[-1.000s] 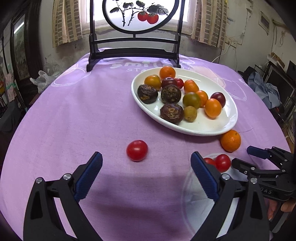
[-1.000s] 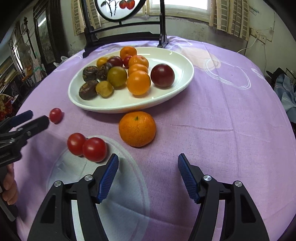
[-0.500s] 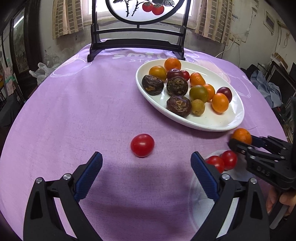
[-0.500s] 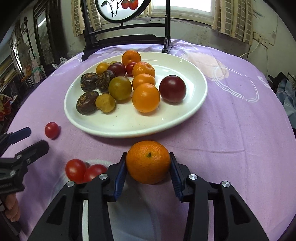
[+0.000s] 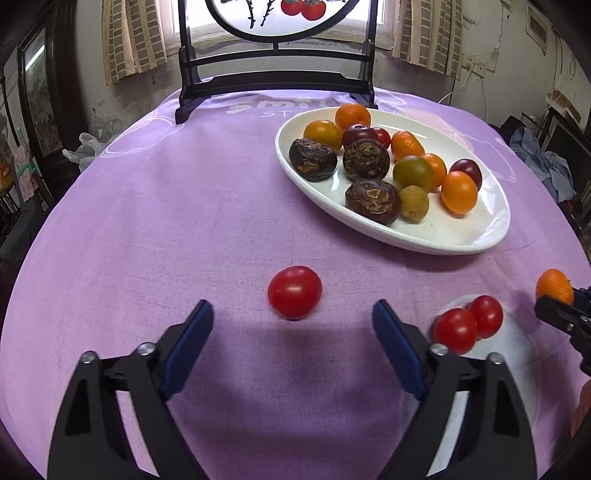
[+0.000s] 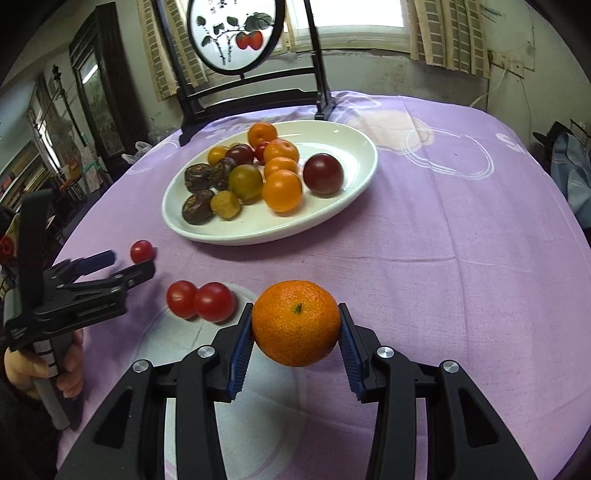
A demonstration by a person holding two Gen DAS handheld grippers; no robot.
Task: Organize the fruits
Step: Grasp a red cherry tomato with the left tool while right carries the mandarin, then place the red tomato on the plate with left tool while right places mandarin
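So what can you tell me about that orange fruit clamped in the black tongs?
The mandarin is round and bright orange, with dimpled, slightly glossy peel and a small dark stem scar facing the camera. It looks whole and unblemished. The right gripper pinches it at both sides between blue ribbed pads, holding it just off the purple tablecloth, in front of the white oval plate of fruit. Two cherry tomatoes lie to its left, not touching it.

A round table [image 5: 155, 206] is wearing a purple cloth. A dark wooden stand [image 5: 275, 79] with a round painted picture [image 6: 234, 35] is sitting at the far edge. Daylight is coming through a window [image 6: 354, 14] behind it. Checked curtains [image 5: 129, 37] are hanging beside the window, against a worn, stained wall [image 6: 373, 79].
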